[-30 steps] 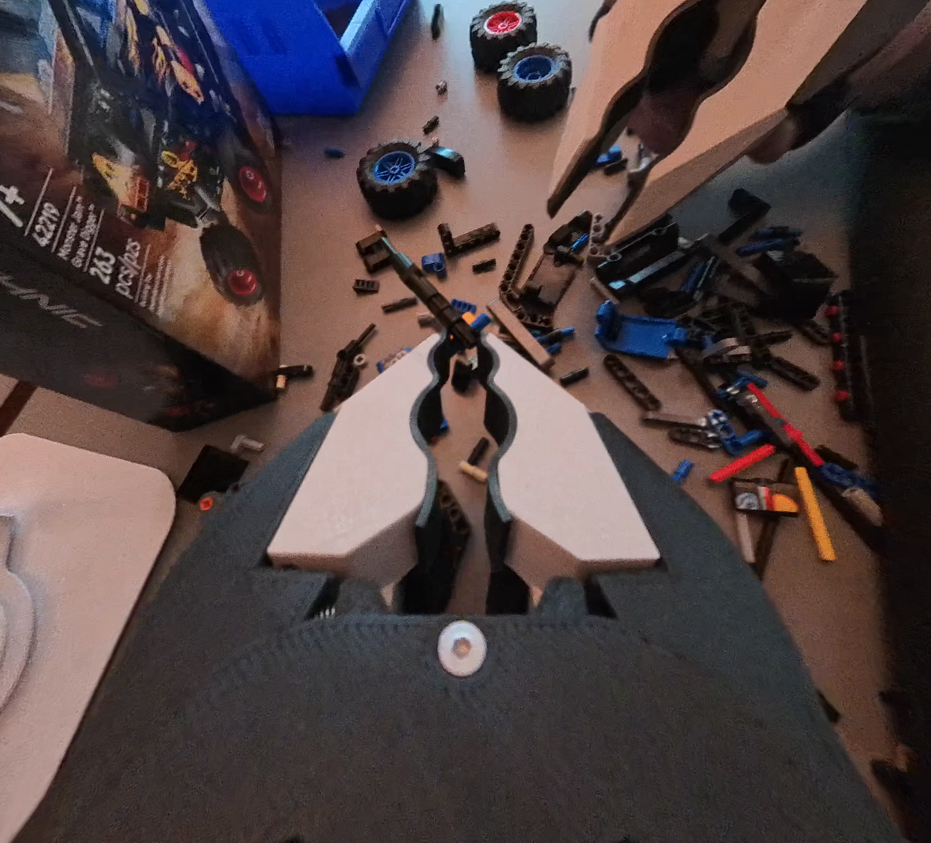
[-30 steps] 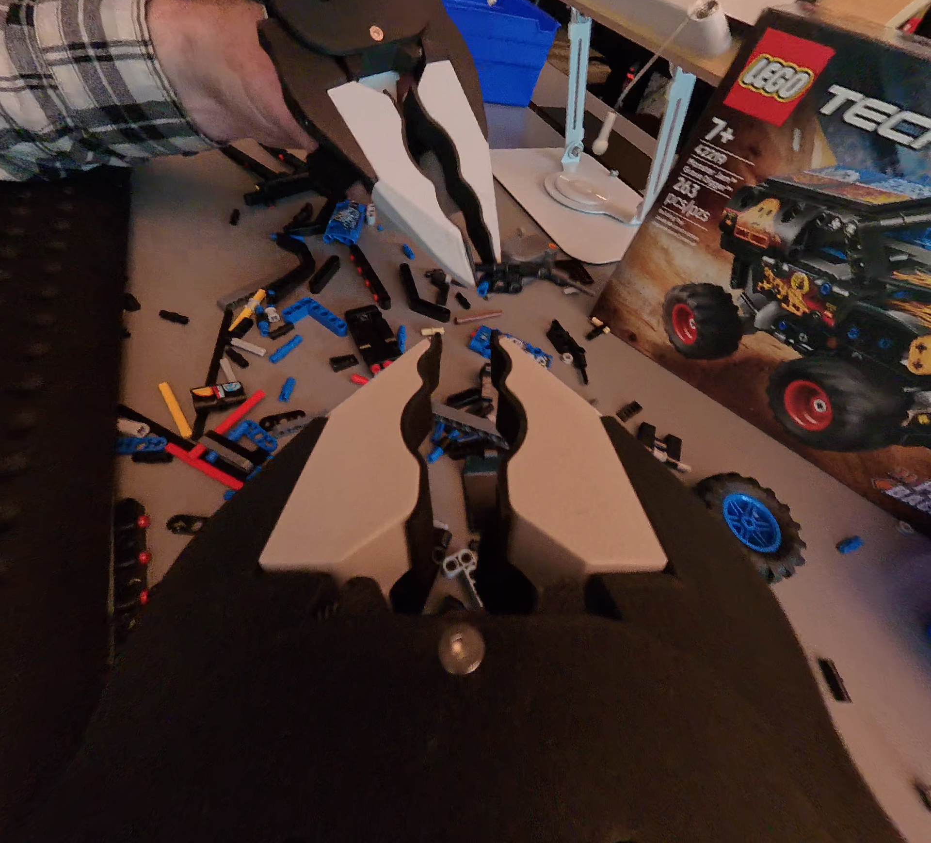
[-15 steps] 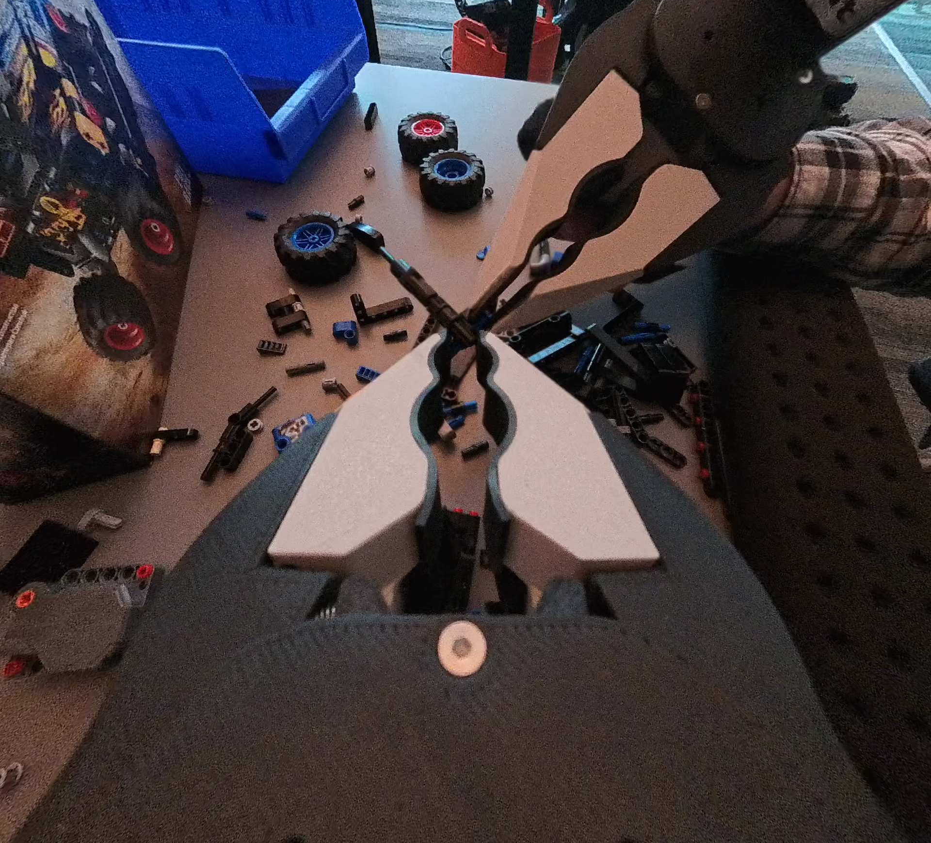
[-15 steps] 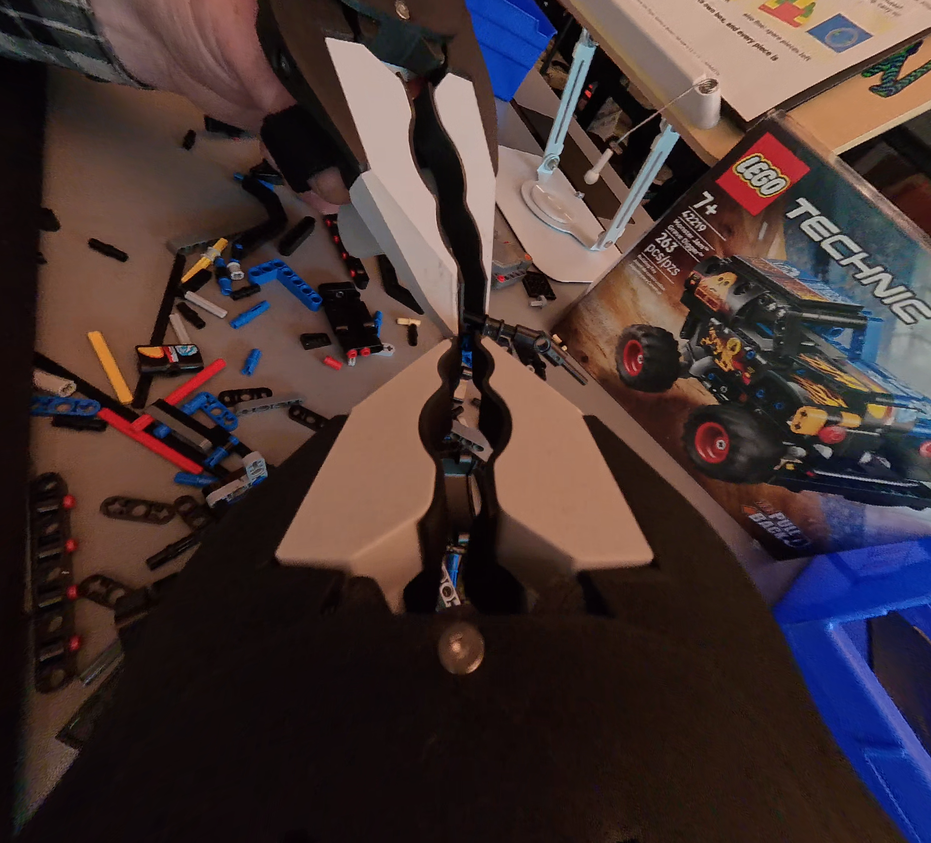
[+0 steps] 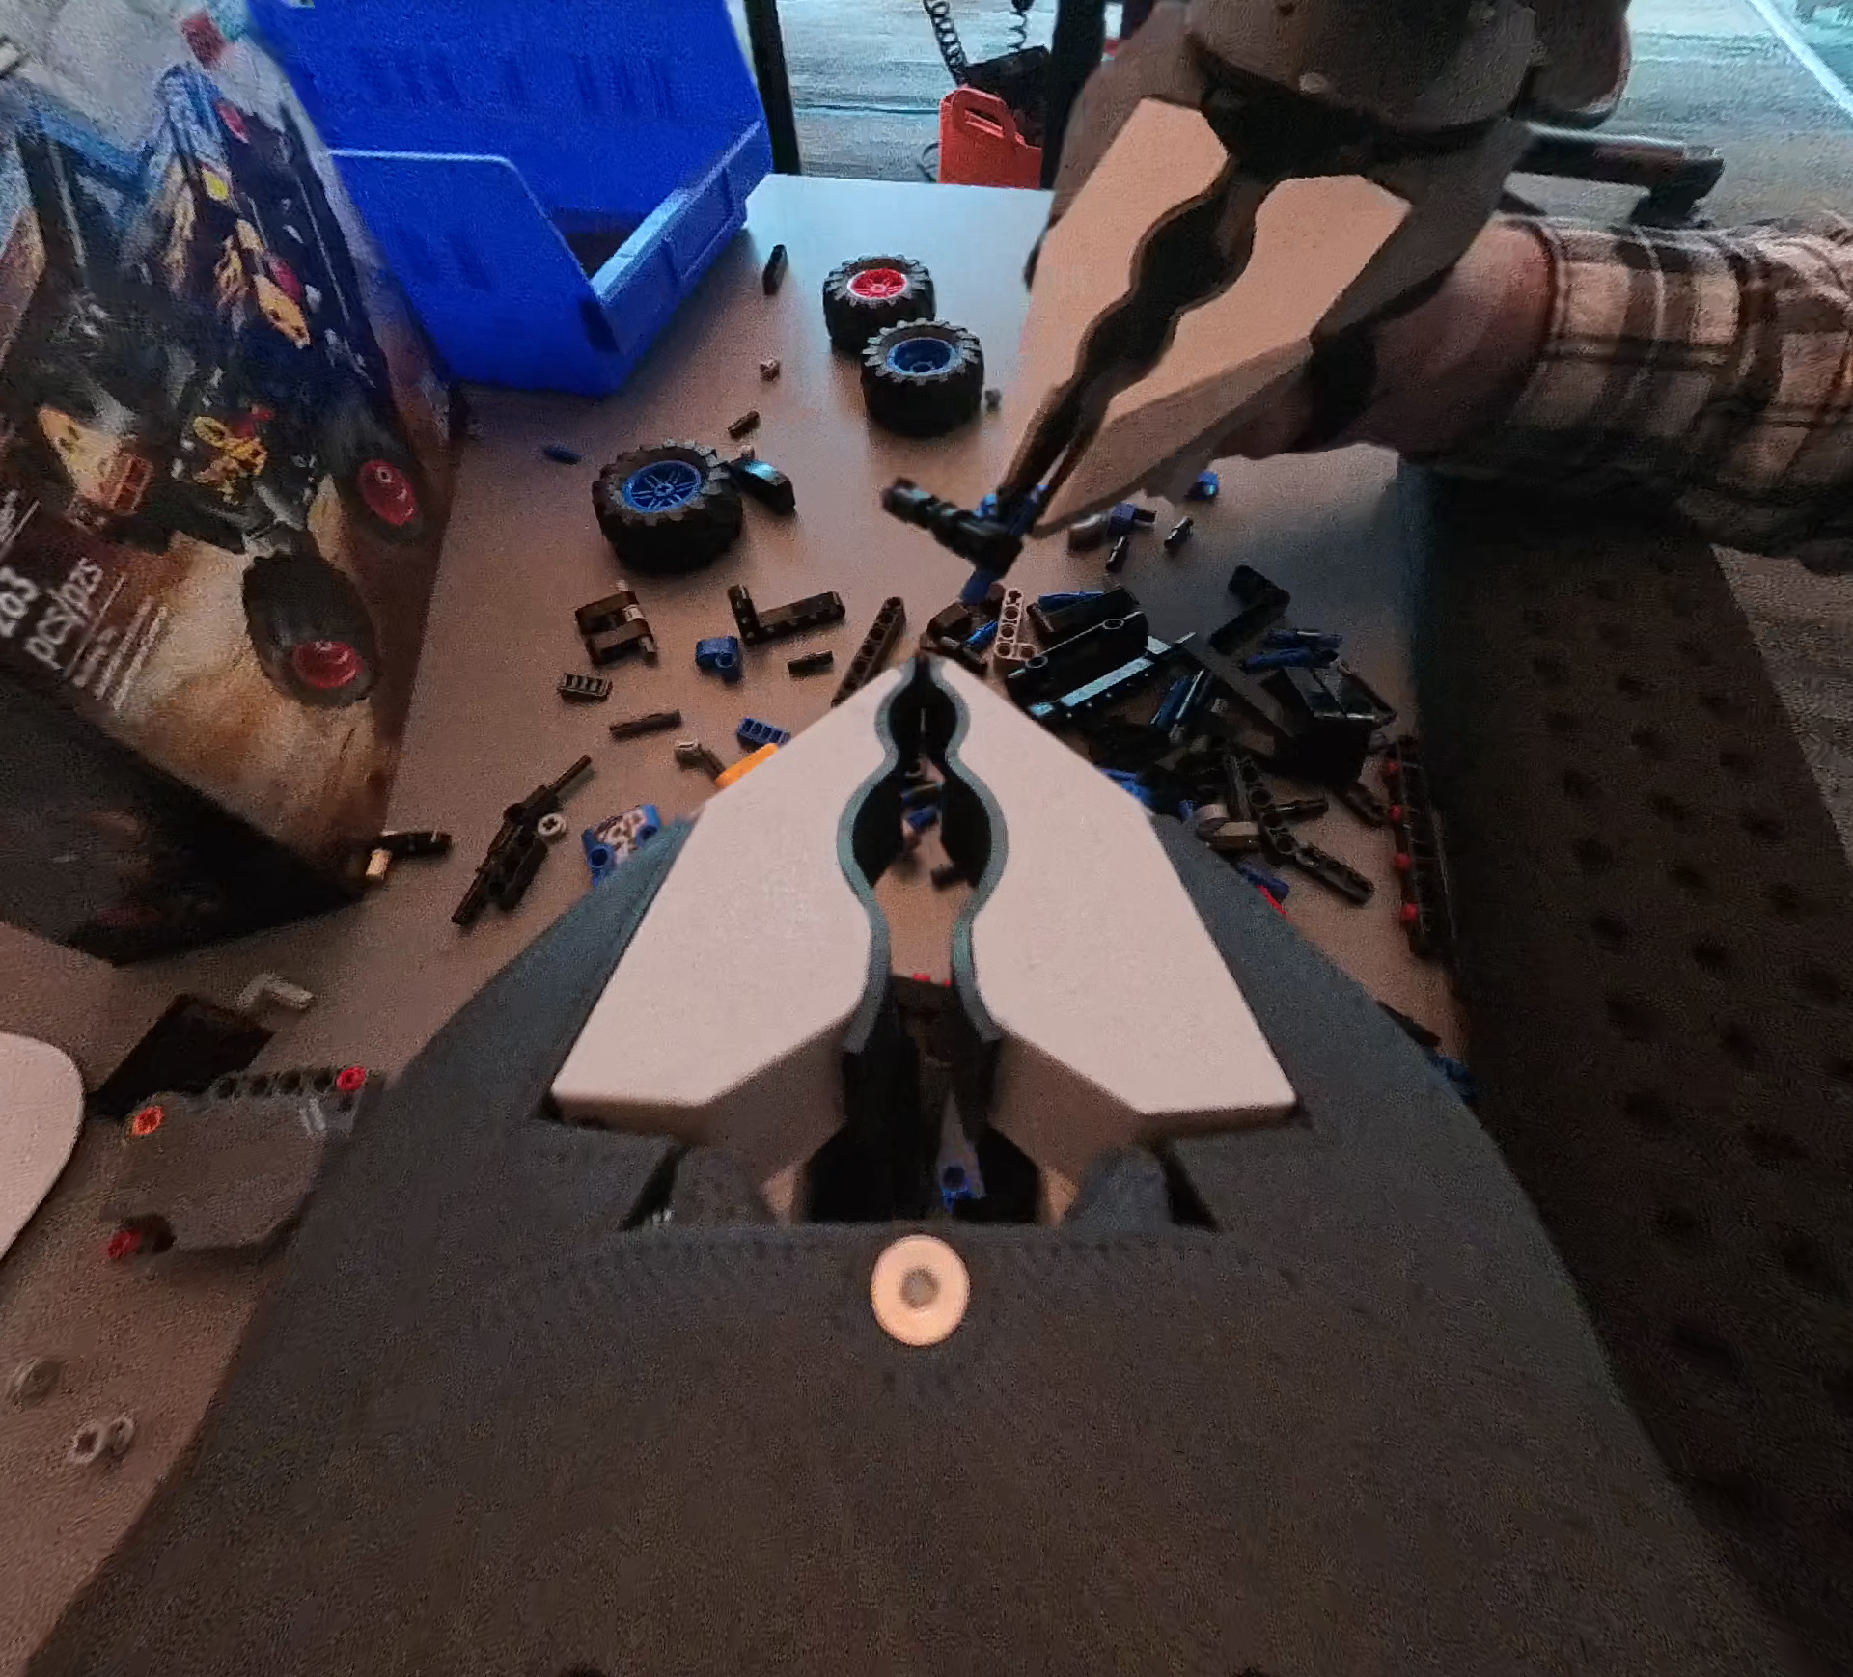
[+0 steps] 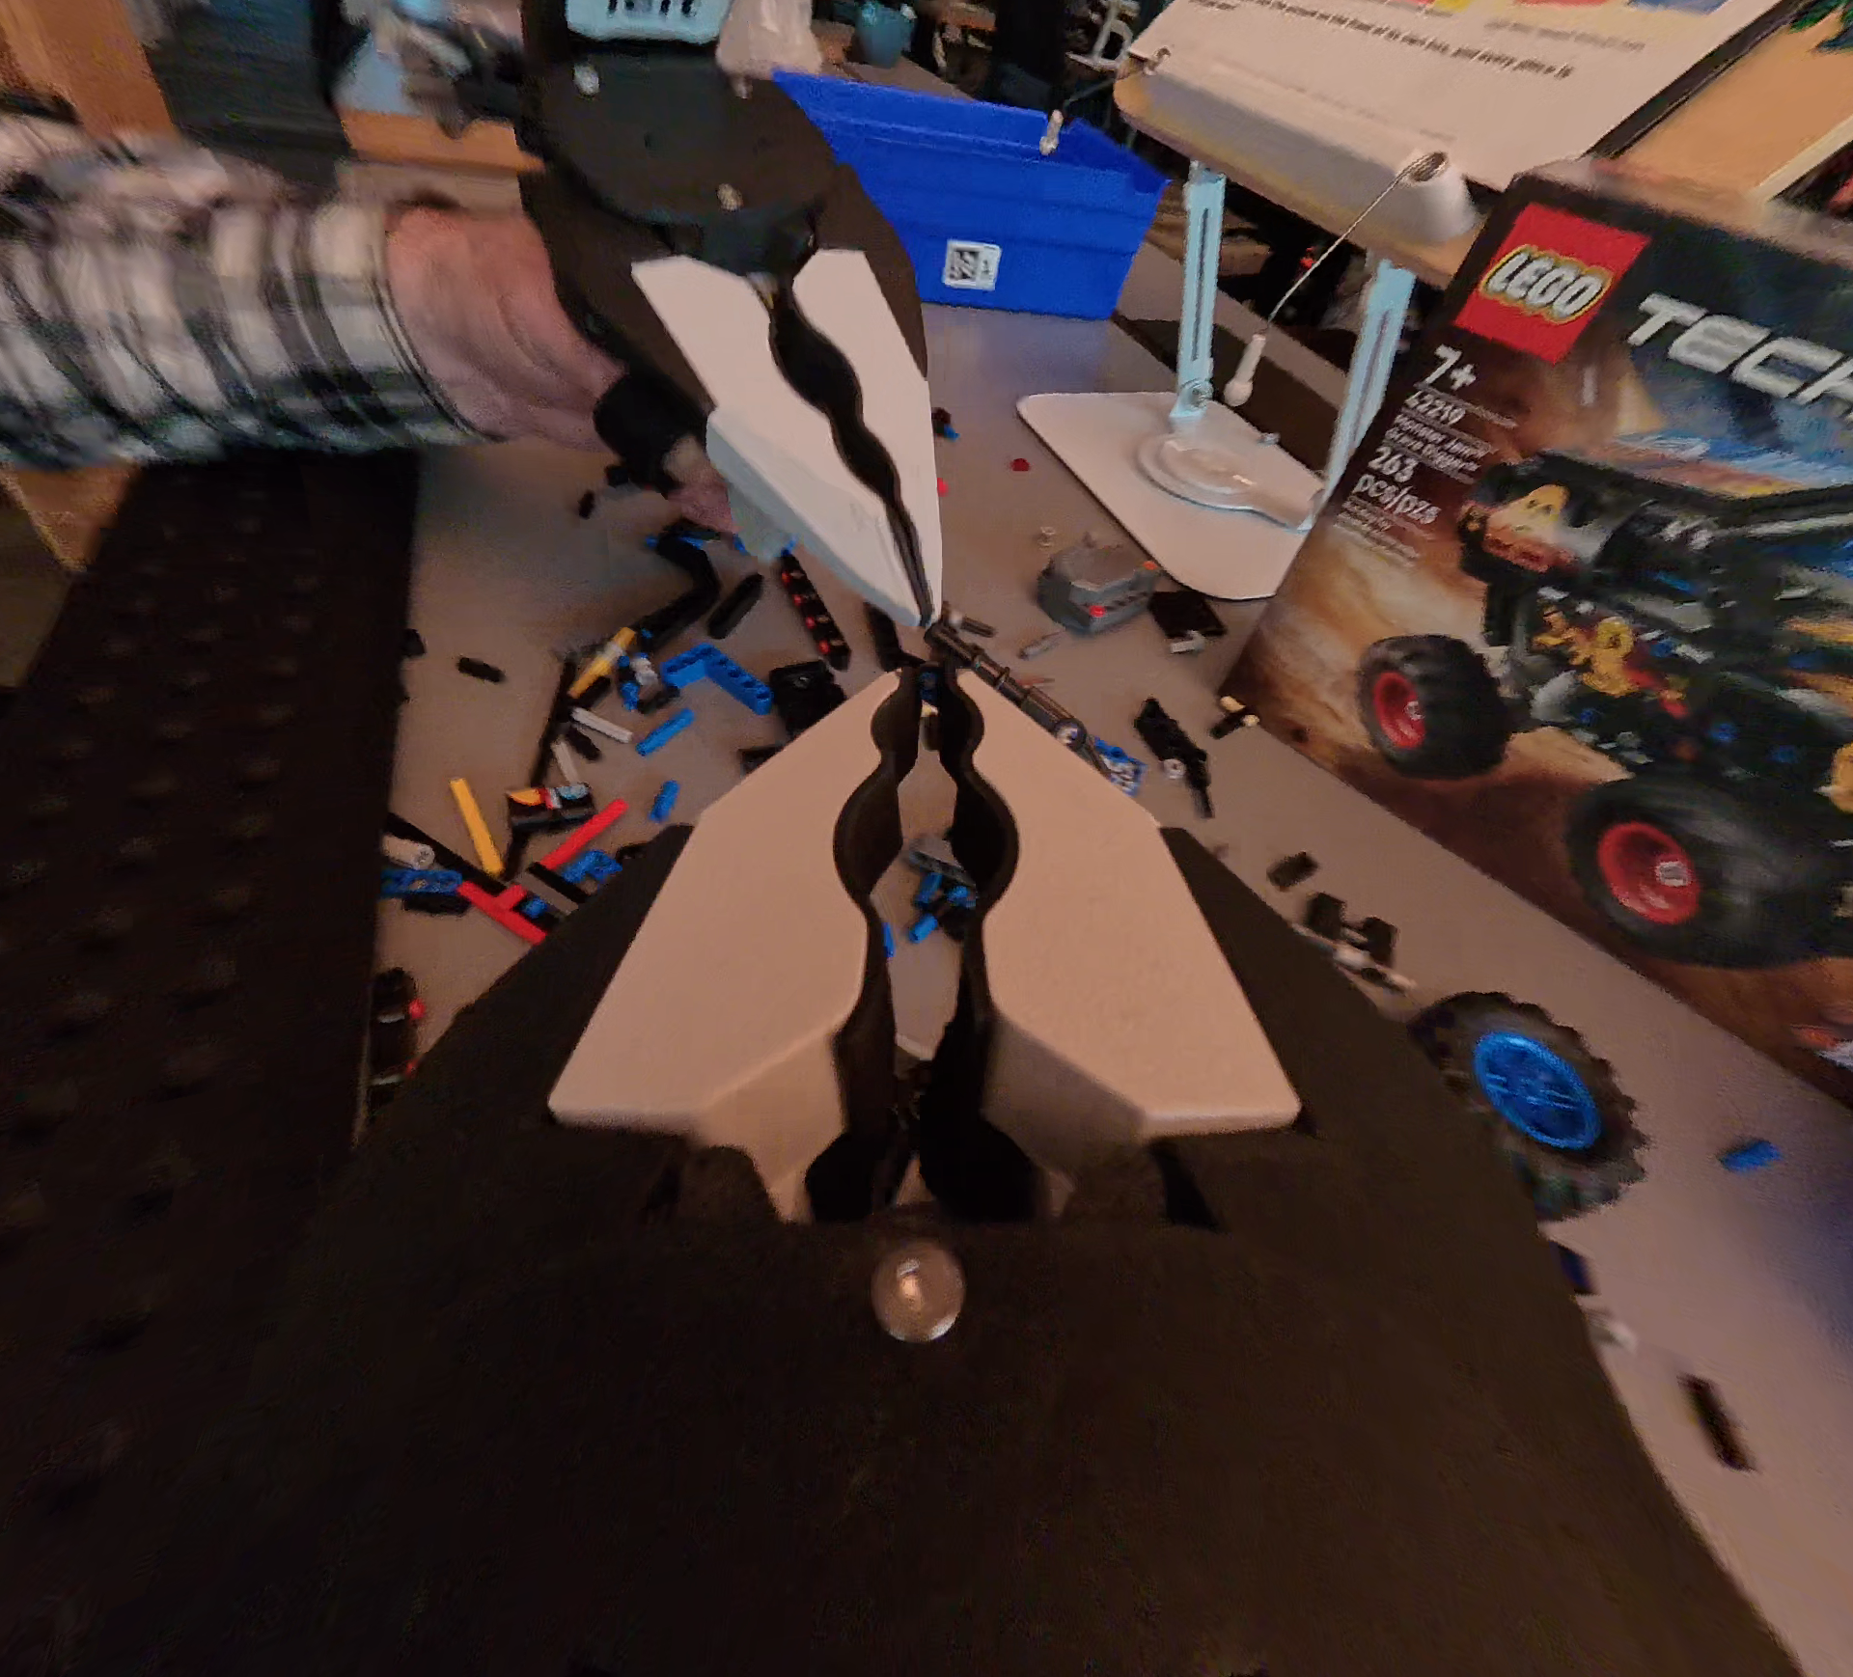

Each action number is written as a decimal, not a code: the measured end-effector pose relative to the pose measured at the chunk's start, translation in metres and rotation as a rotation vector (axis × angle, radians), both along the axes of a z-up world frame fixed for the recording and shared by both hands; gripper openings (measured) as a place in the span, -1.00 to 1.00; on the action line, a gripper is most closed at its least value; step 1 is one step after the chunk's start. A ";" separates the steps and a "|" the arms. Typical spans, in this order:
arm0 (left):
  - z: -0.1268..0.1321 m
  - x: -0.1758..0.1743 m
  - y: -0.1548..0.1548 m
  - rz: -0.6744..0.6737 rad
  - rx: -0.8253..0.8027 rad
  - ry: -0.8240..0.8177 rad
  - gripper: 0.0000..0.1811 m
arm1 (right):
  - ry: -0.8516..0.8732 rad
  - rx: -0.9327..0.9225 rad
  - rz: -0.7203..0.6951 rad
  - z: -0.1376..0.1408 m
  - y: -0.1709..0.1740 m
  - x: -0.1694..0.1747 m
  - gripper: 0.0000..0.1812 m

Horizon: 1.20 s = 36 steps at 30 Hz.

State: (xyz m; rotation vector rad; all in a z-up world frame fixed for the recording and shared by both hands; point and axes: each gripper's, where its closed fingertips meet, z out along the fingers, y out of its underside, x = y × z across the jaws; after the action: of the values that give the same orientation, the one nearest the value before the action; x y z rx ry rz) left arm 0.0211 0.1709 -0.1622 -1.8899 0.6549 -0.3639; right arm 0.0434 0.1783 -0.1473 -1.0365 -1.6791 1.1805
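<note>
Two hand-held grippers are in my hands, one in each. My right hand-held gripper (image 5: 1013, 516) is squeezed tight on a thin black piece with blue bits (image 5: 953, 526), holding it up in the air above the surface (image 5: 481, 526). My left hand-held gripper (image 5: 920, 671) has its tips pressed together with nothing between them. In the right wrist view its tips (image 6: 928, 611) sit just beside the end of that black piece (image 6: 1003, 677).

Under them lies a pile of black, blue and red building parts (image 5: 1203, 707). Three toy wheels (image 5: 667, 501) rest farther out. A blue bin (image 5: 521, 175) and a toy truck box (image 5: 201, 426) stand on my left side.
</note>
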 end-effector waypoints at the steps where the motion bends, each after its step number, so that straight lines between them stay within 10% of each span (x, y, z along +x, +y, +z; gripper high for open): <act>1: 0.000 0.003 -0.001 -0.022 0.017 0.028 -1.00 | 0.008 -0.056 0.016 0.002 0.000 0.001 -0.99; 7: -0.002 0.014 0.004 -0.025 0.119 0.160 -0.73 | 0.006 -0.295 0.146 0.009 -0.009 0.007 -1.00; 11: -0.001 0.027 0.002 -0.059 0.186 0.245 -0.99 | -0.012 -0.326 0.175 0.007 -0.013 0.007 -0.99; 30: 0.029 0.027 -0.008 -0.079 0.278 0.236 -1.00 | 0.047 -0.326 0.210 0.020 -0.005 0.029 -0.99; 32: 0.026 0.030 -0.007 -0.074 0.311 0.301 -0.61 | 0.041 -0.361 0.229 0.021 -0.006 0.030 -0.99; 36: 0.024 0.046 -0.003 -0.090 0.374 0.363 -0.69 | 0.034 -0.372 0.279 0.021 -0.019 0.029 -1.00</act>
State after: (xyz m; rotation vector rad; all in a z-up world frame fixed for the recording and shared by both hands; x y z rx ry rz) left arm 0.0671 0.1675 -0.1380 -1.5793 0.9792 0.0507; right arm 0.0720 0.1590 -0.1264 -1.0126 -1.6506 1.7318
